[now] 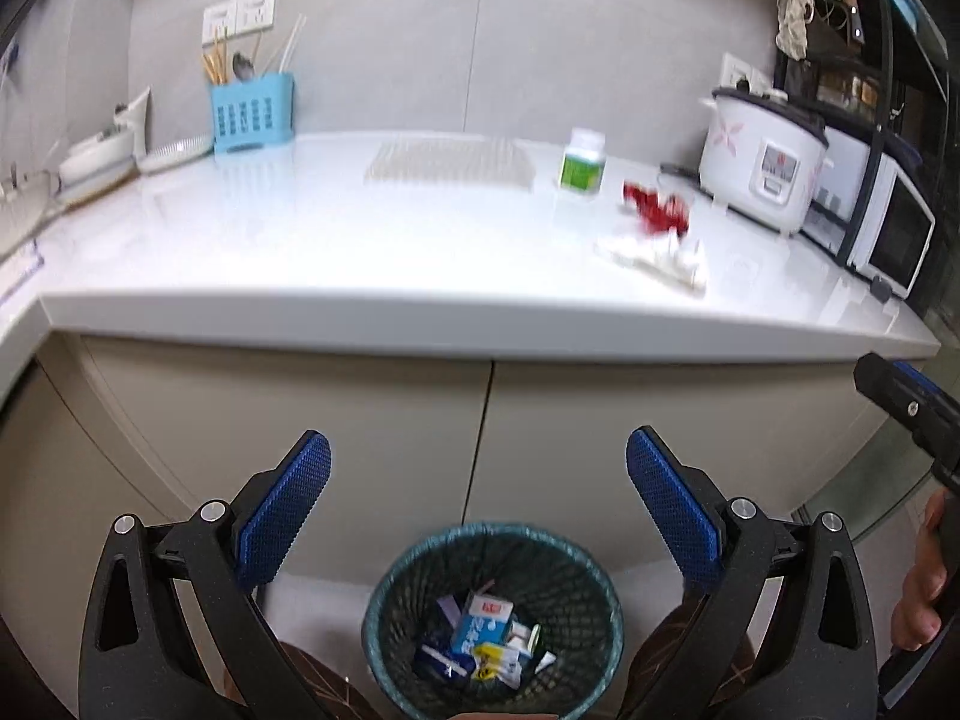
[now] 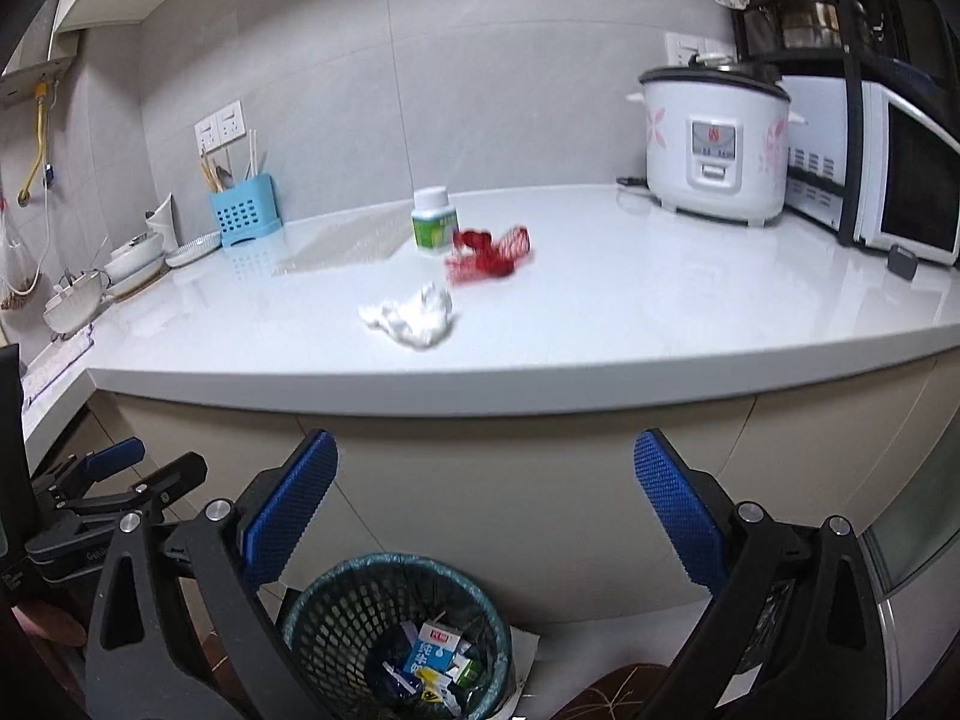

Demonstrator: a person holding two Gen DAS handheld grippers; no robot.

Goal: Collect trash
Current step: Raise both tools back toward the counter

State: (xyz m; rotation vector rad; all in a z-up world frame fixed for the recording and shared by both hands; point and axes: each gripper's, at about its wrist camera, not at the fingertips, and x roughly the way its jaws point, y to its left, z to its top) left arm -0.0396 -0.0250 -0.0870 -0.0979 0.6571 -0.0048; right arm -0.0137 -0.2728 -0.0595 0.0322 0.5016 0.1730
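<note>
Both the left claw (image 1: 478, 504) and right claw (image 2: 486, 504) hang spread and empty above the mesh trash bin (image 2: 336, 606), while the crumpled white tissue (image 2: 414, 315) near the desk (image 2: 660, 324) edge looks light, soft, best pinched at its bulkiest fold

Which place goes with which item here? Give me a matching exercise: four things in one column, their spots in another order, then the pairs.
Things:
1. crumpled white tissue
2. red wrapper
3. milk carton
4. rice cooker

Places:
A. inside the mesh trash bin on the floor
B. next to the microwave
C. beside the green-labelled bottle
D. nearest the front edge of the countertop

Pairs: 1-D, 2-C, 3-A, 4-B
</note>
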